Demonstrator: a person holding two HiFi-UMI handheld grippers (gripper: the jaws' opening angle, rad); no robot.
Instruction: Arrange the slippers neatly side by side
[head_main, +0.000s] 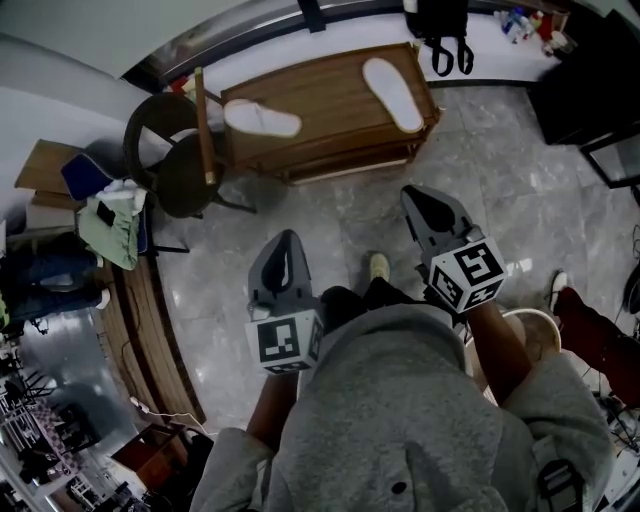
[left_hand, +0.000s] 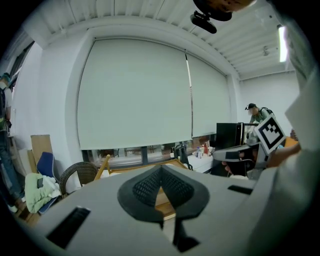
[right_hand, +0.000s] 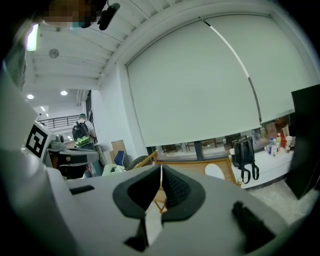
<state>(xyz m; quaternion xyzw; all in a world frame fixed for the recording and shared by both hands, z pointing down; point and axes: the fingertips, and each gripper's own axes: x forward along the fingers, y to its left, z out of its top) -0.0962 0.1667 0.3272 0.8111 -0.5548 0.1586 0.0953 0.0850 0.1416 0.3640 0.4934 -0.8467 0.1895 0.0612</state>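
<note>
Two white slippers lie apart on a low wooden table (head_main: 330, 100). The left slipper (head_main: 262, 119) is near the table's left end, and the right slipper (head_main: 393, 93) lies angled near its right end. The right slipper (right_hand: 215, 171) also shows in the right gripper view. My left gripper (head_main: 288, 238) is held over the floor, well short of the table, with its jaws shut on nothing (left_hand: 161, 168). My right gripper (head_main: 413, 194) is also short of the table, a little closer to it. Its jaws are shut and hold nothing (right_hand: 160, 168).
A round wicker chair (head_main: 165, 150) stands against the table's left end. Further left is a chair with clothes (head_main: 112, 225). A black bag (head_main: 440, 25) hangs behind the table. Dark furniture (head_main: 590, 70) stands at the right. Grey marble floor (head_main: 340, 215) lies between me and the table.
</note>
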